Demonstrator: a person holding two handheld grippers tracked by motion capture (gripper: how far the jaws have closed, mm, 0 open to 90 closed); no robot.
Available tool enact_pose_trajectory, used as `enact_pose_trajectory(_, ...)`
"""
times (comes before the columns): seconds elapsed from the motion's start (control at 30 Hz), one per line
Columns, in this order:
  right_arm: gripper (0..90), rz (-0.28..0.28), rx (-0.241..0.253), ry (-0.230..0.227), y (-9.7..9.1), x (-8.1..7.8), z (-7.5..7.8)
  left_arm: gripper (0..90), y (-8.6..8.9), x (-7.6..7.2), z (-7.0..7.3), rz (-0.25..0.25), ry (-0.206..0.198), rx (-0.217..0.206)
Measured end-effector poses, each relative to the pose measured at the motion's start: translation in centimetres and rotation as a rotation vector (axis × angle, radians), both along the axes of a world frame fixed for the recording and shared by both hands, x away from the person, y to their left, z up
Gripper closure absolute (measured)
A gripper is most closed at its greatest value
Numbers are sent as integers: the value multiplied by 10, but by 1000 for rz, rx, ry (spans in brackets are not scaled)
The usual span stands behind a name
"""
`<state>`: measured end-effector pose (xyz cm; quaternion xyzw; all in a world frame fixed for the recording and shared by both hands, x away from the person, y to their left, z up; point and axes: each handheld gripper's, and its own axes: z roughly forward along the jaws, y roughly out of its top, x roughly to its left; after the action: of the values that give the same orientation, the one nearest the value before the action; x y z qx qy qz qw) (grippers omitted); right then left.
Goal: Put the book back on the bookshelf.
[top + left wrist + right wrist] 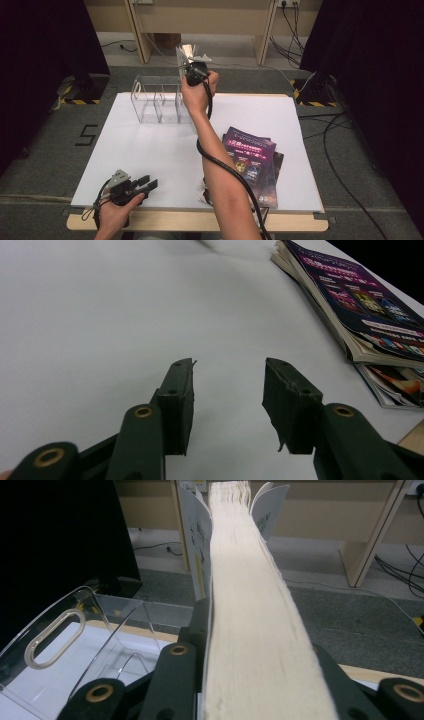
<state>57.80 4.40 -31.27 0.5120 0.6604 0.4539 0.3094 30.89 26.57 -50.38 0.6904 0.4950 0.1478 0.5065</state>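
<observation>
- Nearest, at the desk's near left edge, the left gripper rests low in the person's left hand, its black jaws spread with nothing between them above the white desk top.
- Just beside on the right, a loose stack of purple-covered glossy magazines lies flat on the desk's right half.
- Farther off, the right gripper is raised over the desk's far edge, its jaws pinching a thick cream-paged magazine held on edge, covers fanning out at its top.
- Below and left of that magazine stands a clear acrylic divided file rack with an oval handle slot, at the desk's far side.
</observation>
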Motion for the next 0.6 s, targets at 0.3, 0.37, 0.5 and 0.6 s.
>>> enact_pose_trajectory(0.3, 686, 22, -13, 6, -2, -5, -2, 549, -1, -1, 0, -2, -1, 5)
enact_pose_trajectory(0.37, 657, 32, -1, 19, -3, -6, 0, 549, -1, -1, 0, 0, -3, 1)
enact_pose_trajectory(0.5, 612, 46, -8, 24, -6, -11, 0, 549, -1, -1, 0, 1, 0, 1)
enact_pose_trajectory(0.6, 593, 66, -5, 32, -8, -17, -1, 549, -1, -1, 0, 1, 0, 1)
